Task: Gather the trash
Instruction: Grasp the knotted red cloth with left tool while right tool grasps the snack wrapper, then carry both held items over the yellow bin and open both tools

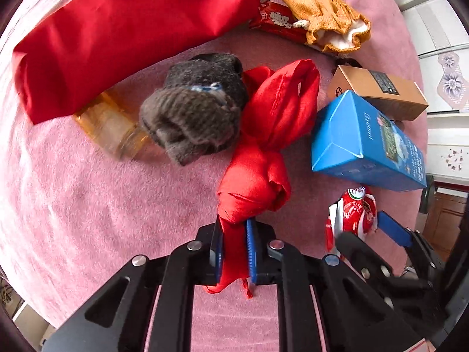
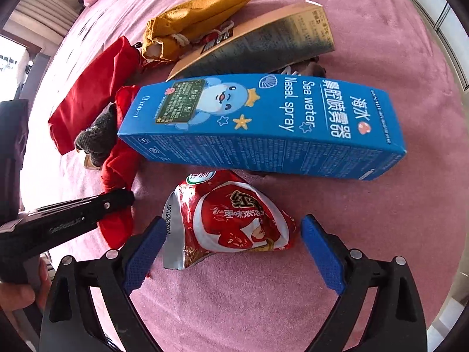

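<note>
Looking down on my pink blanket (image 2: 351, 249), I've got clutter everywhere: big red bag (image 1: 123, 38), blue nasal spray box (image 2: 263, 126) lying flat with a tan box (image 2: 263, 41) behind it, a mustard pouch (image 2: 187, 26), a grey sock (image 1: 193, 117). My left gripper (image 1: 234, 252) is clenched on the tail of the knotted red cloth (image 1: 263, 146). My right gripper (image 2: 231, 252) is spread wide, 2 blue pads either side of the red snack wrapper (image 2: 231, 223), which sits just in front of the spray box, not pinched.
</note>
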